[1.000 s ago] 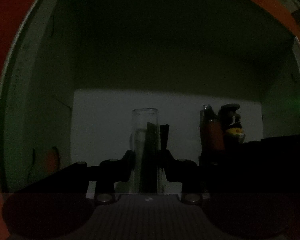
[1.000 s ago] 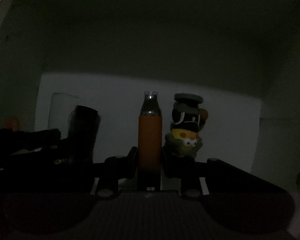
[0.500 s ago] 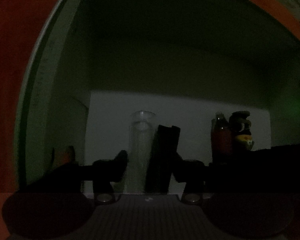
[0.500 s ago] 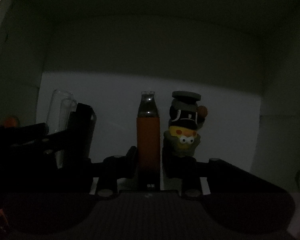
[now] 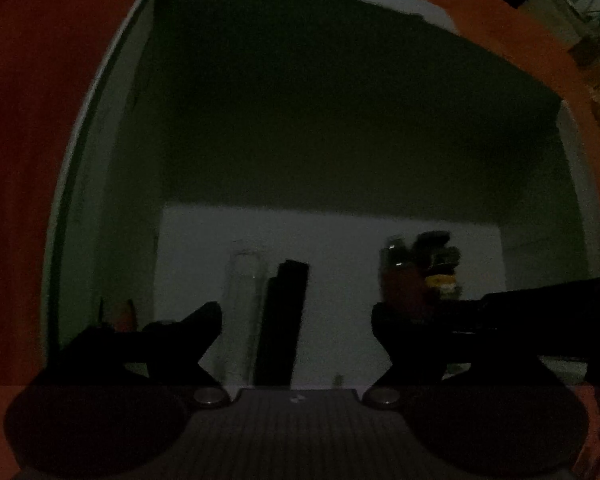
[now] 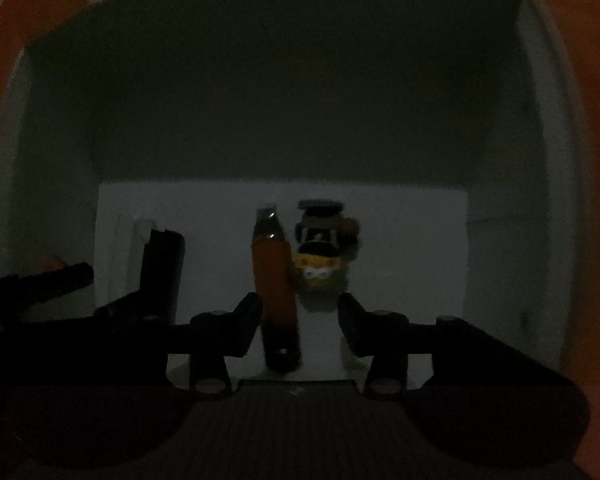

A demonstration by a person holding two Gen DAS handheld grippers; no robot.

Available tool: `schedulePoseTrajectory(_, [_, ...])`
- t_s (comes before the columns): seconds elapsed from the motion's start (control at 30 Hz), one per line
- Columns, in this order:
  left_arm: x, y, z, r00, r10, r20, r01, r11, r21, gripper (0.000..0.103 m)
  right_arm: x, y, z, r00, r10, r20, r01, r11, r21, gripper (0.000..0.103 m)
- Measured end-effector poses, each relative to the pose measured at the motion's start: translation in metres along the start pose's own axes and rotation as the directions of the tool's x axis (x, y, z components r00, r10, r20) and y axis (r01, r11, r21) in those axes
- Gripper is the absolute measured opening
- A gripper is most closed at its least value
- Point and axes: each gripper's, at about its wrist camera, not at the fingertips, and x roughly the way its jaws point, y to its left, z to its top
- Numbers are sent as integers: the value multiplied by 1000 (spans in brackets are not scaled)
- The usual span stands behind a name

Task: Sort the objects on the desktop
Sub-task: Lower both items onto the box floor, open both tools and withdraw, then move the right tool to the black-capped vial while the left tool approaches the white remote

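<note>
Both grippers are seen spread open, nothing gripped: left gripper (image 5: 296, 320), right gripper (image 6: 300, 312). Inside the dim box (image 6: 532, 128), orange bottle (image 6: 275, 280) is stood tilted, w/ toy (image 6: 320, 252) just right of it; glass (image 5: 244, 312) & black block (image 5: 282, 320) are seen further left.

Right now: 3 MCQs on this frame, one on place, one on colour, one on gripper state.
1. The toy figure stands where, relative to the bottle?
A. on its right B. on its left C. on top

2. The bottle's sleeve is:
A. blue B. orange C. white

3. The right gripper is:
A. shut on the bottle B. open C. out of view

Key: 1 A, the figure stands just right of the bottle in the right wrist view. 2 B, the sleeve shows orange under a dark neck. 3 B, both fingers stand clear of the bottle.
</note>
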Motion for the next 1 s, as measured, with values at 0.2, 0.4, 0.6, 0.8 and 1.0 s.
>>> schedulePoseTrajectory(0.2, [-32,-9,17,997,20,76,-20,1000,-4,98,-33,-9,11,997,23,70,-25,1000,16,55])
schedulePoseTrajectory(0.4, [-54,-11,45,992,13,128,-7,999,-43,98,-63,-15,26,989,46,138,-50,998,25,57])
schedulePoseTrajectory(0.6, [-71,-18,74,981,-20,193,31,998,-58,99,-90,-15,49,980,63,186,-68,998,16,58])
schedulePoseTrajectory(0.8, [-88,-22,105,964,-24,266,46,996,-77,99,-122,-11,80,966,80,246,-82,997,-2,60])
schedulePoseTrajectory(1.0, [-92,-22,136,957,-52,284,79,993,-87,101,-146,-11,110,948,89,305,-88,996,-16,60])
